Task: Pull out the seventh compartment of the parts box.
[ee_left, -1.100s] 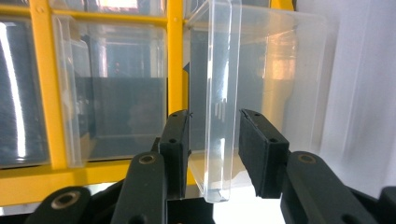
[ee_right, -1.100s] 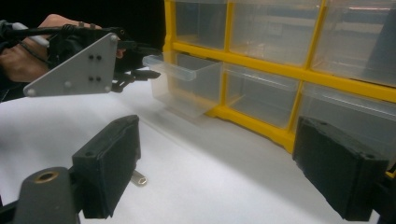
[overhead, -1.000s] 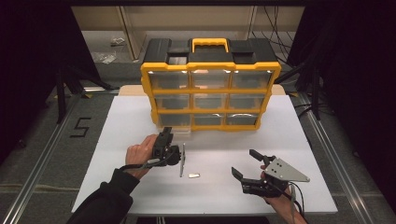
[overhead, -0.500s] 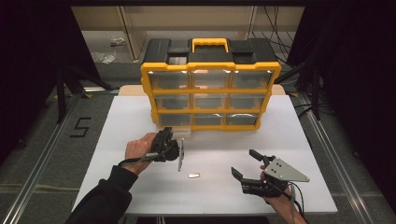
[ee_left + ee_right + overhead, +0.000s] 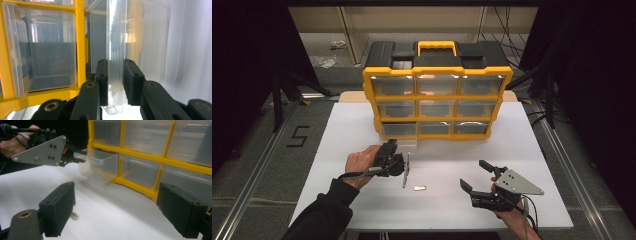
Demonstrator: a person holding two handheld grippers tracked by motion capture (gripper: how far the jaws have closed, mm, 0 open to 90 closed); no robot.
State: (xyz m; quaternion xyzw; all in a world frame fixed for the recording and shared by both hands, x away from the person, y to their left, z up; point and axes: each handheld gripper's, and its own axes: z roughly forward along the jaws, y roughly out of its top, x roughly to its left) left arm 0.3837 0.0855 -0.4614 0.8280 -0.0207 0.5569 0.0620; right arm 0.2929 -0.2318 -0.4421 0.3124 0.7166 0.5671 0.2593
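Your left tongs [image 5: 115,82] are clamped on the front lip of the clear drawer [image 5: 98,166]; they have just been closing on it. The drawer sticks out from the bottom-left slot of the yellow organizer [image 5: 438,102], so its long way runs straight from the slot toward your left hand [image 5: 362,165]. I think the next pull should go straight back along that line, not sideways. Your right tongs [image 5: 475,176] are wide apart, holding nothing, well away over the white counter [image 5: 532,165]. A small metal piece [image 5: 420,188] lies between your two hands
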